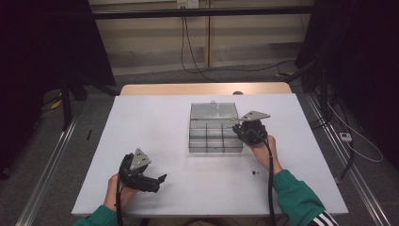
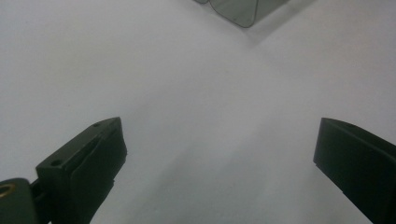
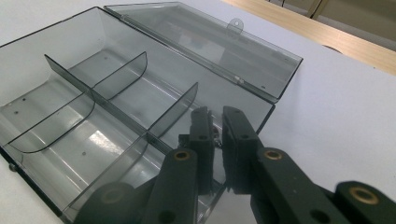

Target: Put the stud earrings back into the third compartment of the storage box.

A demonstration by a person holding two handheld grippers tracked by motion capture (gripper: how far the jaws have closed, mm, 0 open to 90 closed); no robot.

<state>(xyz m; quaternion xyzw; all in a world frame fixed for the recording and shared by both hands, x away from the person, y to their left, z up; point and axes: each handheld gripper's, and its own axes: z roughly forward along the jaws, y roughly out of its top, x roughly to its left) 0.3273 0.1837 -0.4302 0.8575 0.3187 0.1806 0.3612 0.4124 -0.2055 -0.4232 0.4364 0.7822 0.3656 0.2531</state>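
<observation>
A clear grey compartment box (image 1: 207, 141) stands open at the table's middle right, its lid (image 1: 214, 110) laid back. Dividers (image 3: 93, 88) split the box (image 3: 42, 135) into several empty cells. My right gripper (image 1: 238, 130) reaches over the box's right end. In the right gripper view its jaws (image 3: 215, 135) stand almost together above the near right cell, pinching a tiny metallic piece that is hard to make out. My left gripper (image 1: 160, 182) rests low at the front left, open wide over bare white tabletop (image 2: 219, 126), with one box corner (image 2: 238, 11) far ahead of it.
A small dark speck (image 1: 254, 173) lies on the white table (image 1: 155, 122) just in front of my right wrist. A wooden strip (image 1: 202, 88) runs along the far edge. Dark stands and cables flank the table on the floor.
</observation>
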